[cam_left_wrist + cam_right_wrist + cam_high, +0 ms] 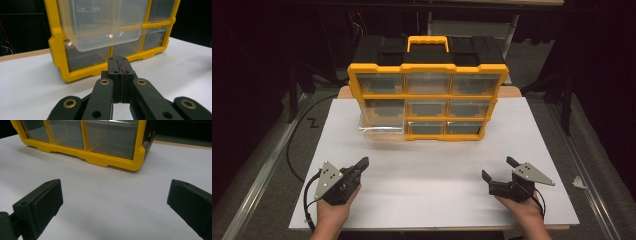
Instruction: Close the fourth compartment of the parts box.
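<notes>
Clear drawer [381, 129] is sticking out of the yellow organiser [428, 100] at mid-surface.
It is looking light, thin and slippery; its front lip seems best. Left gripper [362, 164] jaws are pressing together, right gripper [498, 168] jaws are gaping wide.

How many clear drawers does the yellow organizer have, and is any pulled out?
9, in three rows of three on the yellow organizer. One, the pulled-out drawer at the left of the middle row, sticks out; the other eight sit closed.
</notes>
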Demonstrator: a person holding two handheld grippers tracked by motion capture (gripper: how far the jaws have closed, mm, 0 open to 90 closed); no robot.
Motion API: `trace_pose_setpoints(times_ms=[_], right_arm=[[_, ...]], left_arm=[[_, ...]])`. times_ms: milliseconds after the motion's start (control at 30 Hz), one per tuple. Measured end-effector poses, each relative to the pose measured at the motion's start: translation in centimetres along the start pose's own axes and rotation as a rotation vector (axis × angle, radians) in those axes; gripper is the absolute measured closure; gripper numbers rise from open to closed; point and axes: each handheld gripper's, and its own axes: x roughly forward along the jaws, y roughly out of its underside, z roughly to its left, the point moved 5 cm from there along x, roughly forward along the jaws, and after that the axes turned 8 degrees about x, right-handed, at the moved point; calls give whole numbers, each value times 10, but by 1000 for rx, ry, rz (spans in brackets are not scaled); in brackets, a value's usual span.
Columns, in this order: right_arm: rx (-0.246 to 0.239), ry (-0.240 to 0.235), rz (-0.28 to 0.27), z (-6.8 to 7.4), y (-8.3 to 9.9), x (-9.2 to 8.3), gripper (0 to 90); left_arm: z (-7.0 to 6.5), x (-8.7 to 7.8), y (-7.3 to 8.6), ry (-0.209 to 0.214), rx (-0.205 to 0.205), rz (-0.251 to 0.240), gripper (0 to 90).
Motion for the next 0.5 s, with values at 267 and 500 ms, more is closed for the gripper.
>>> trace_pose_setpoints(times_ms=[267, 500], right_arm=[[8, -2, -2, 1, 0, -1, 14], [3, -6, -5, 0, -1, -1, 14]], left_arm=[[-2, 15, -21, -11, -7, -37, 900], [-3, 31, -32, -12, -23, -6, 900]])
